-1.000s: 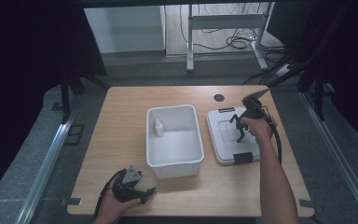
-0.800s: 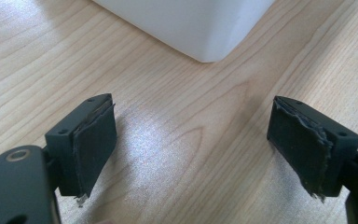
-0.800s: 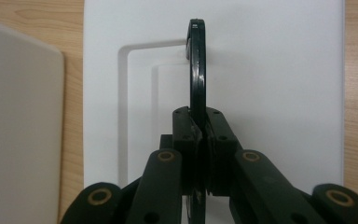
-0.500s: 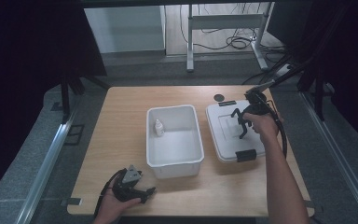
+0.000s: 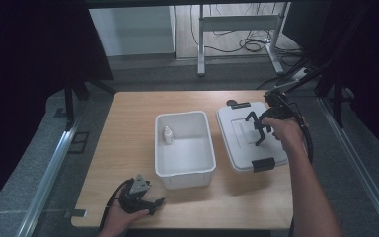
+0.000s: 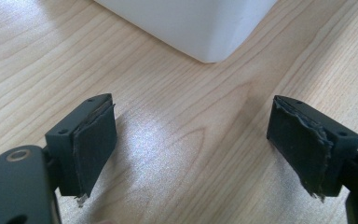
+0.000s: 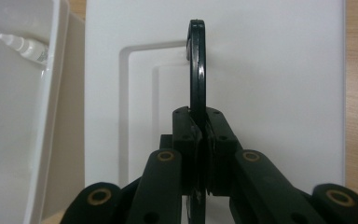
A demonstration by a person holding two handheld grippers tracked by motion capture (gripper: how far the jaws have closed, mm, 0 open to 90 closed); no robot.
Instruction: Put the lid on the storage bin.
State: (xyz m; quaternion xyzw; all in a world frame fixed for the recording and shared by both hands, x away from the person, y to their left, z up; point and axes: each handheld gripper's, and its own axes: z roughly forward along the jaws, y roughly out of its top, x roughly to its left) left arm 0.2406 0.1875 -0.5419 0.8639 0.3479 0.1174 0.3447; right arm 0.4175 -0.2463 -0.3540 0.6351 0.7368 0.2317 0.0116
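Note:
A white lid (image 5: 237,138) with black latches lies at the right of the table, beside an open white bin (image 5: 183,116). In the bin stands a small white bottle (image 5: 168,135), which also shows as the bottle (image 7: 24,46). My right gripper (image 5: 259,129) is over the lid, shut on its thin black handle (image 7: 195,60), which stands upright between the jaws of the right gripper (image 7: 199,122). My left gripper (image 5: 155,205) rests at the table's front left with its jaws wide apart. Between the jaws of the left gripper (image 6: 191,135) there is bare wood and nothing else.
The wooden table (image 5: 128,143) has bare wood left of the bin and along its front edge. A corner of the bin (image 6: 205,32) is just ahead of the left gripper. A small dark round thing (image 5: 231,102) lies at the lid's far edge. Cables trail on the floor behind.
My right hand has risen with the handle in its grip, and the lid looks larger, seemingly coming up with it. The left hand has stayed put.

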